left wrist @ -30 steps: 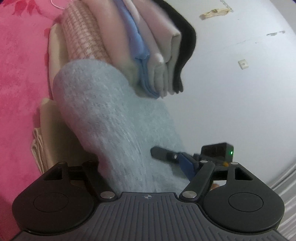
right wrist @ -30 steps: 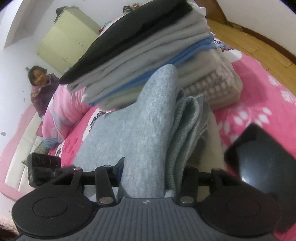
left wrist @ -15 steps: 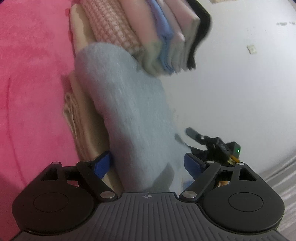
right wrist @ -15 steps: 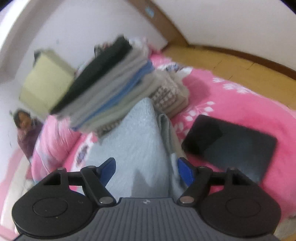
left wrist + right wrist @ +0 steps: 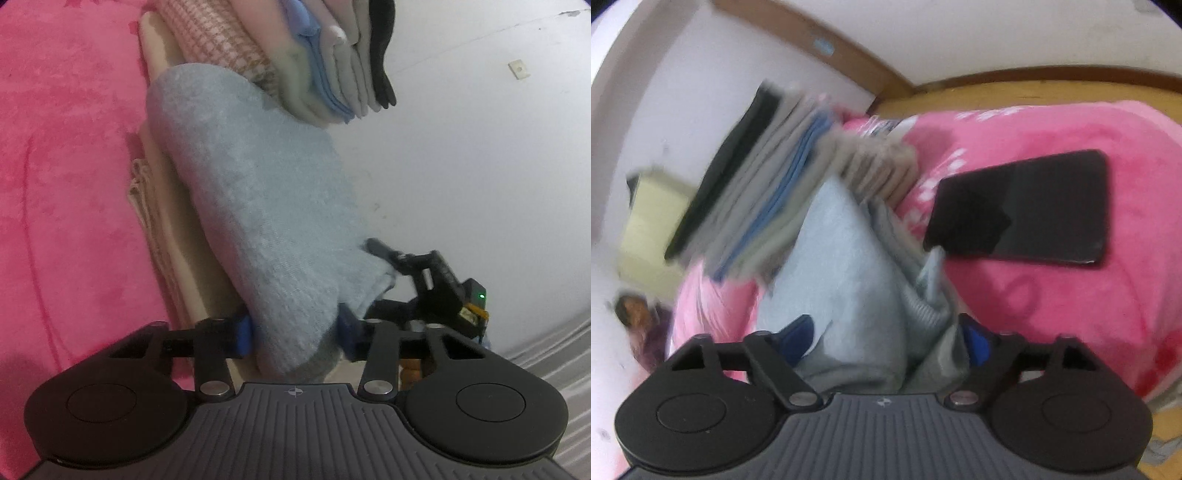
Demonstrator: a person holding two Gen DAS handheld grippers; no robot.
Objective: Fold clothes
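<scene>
We see the pink blanket (image 5: 66, 155) spread widest. On it, a stack of folded clothes (image 5: 325, 55) stands beside our light blue knit garment (image 5: 258, 206). A black tablet (image 5: 1019, 206) lies near that garment. Our left gripper (image 5: 295, 334) and right gripper (image 5: 886, 339) each straddle the garment's edge, fingers spread wide.

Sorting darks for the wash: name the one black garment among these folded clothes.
The black garment is the outermost layer of the folded pile, beyond the grey and blue layers.

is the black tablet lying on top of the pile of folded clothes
No, the black tablet lies flat on the pink blanket, beside the pile of folded clothes.
</scene>
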